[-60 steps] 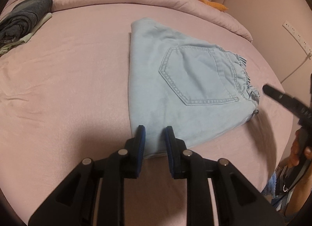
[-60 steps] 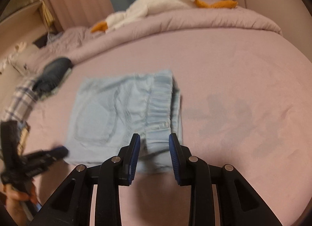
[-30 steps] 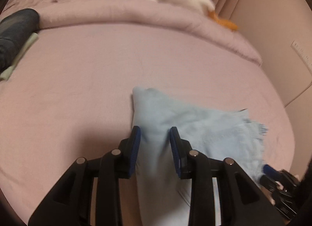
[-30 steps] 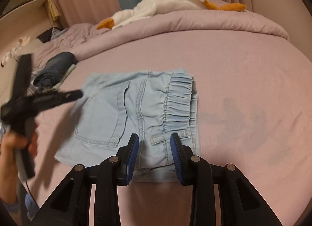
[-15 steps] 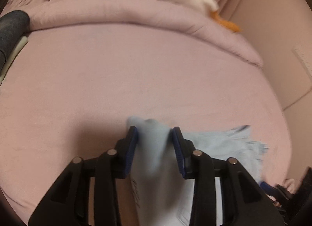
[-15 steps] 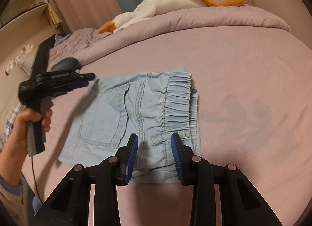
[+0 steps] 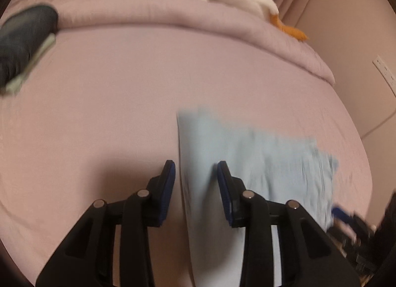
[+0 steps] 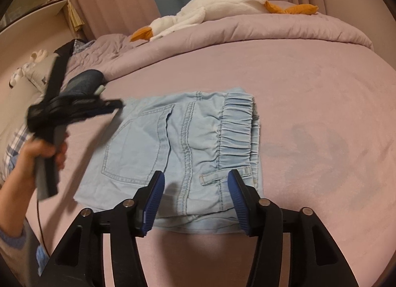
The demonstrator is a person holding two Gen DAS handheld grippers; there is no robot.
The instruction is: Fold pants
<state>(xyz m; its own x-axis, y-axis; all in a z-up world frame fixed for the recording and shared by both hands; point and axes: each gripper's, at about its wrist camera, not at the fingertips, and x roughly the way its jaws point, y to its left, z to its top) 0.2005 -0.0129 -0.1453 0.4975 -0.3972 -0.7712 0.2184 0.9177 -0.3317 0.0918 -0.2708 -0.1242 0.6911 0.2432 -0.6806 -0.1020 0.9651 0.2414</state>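
The light blue denim pants lie folded into a compact rectangle on the pink bed, back pocket up and elastic waistband to the right. My right gripper is open and empty, just above the pants' near edge. My left gripper is open and empty above the folded edge of the pants, which look blurred. In the right wrist view the left gripper hovers above the pants' left edge, held by a hand.
A rolled pink duvet with a white plush goose lies across the far side. A stack of dark folded clothes sits at the far left. A wall with a socket borders the bed.
My left gripper swept over the pants with its fingers apart and has lifted back a little. My right gripper's fingers have opened wider above the near edge. The pants stay folded.
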